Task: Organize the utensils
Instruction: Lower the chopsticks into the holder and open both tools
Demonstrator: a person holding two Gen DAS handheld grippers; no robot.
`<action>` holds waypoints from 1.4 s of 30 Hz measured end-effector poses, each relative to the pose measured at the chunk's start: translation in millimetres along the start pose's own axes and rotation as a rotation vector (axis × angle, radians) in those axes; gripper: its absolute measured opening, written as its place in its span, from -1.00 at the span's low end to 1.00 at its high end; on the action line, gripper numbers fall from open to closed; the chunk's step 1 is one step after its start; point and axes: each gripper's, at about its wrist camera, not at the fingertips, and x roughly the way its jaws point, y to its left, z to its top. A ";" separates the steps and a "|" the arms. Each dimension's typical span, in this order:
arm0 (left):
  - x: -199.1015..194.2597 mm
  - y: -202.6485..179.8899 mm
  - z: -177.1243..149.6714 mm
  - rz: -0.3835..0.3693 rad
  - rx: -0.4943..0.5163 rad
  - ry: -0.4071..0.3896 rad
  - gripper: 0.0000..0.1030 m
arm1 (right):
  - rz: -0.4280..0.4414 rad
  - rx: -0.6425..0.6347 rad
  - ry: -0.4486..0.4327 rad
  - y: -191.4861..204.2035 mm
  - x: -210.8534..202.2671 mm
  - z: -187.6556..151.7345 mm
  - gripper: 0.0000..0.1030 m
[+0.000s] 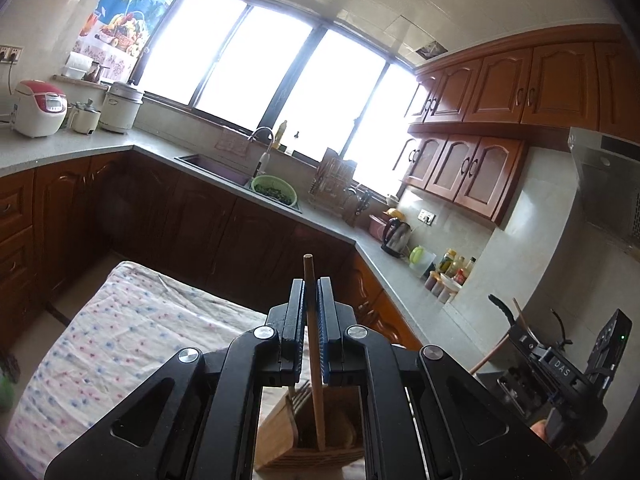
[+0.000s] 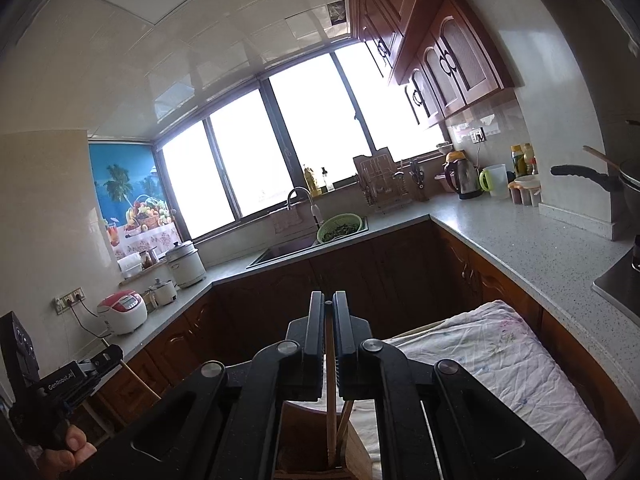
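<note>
L gripper (image 1: 311, 280) clamped on a wooden chopstick (image 1: 314, 360), upright, lower end inside the wooden utensil holder (image 1: 280, 432) below. R gripper (image 2: 329, 300) likewise pinched tight on a second chopstick (image 2: 330, 400) w/ its tip in same holder, on floral cloth (image 1: 120, 340).

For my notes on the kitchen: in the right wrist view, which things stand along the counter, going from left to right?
Red-and-white rice cooker → tall white pot → faucet → green colander → dish rack → electric kettle → white jug with green handle.
</note>
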 end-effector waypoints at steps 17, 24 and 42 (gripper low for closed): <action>24.1 10.1 -13.9 0.015 0.000 0.012 -0.91 | -0.009 0.020 0.048 -5.2 20.1 -21.2 -0.92; 47.7 7.0 -48.6 0.005 0.041 0.130 -0.91 | -0.019 0.028 0.130 -11.7 42.4 -44.9 -0.92; 39.7 12.0 -66.3 -0.010 0.026 0.260 0.41 | 0.007 0.098 0.160 -21.5 28.7 -42.3 0.17</action>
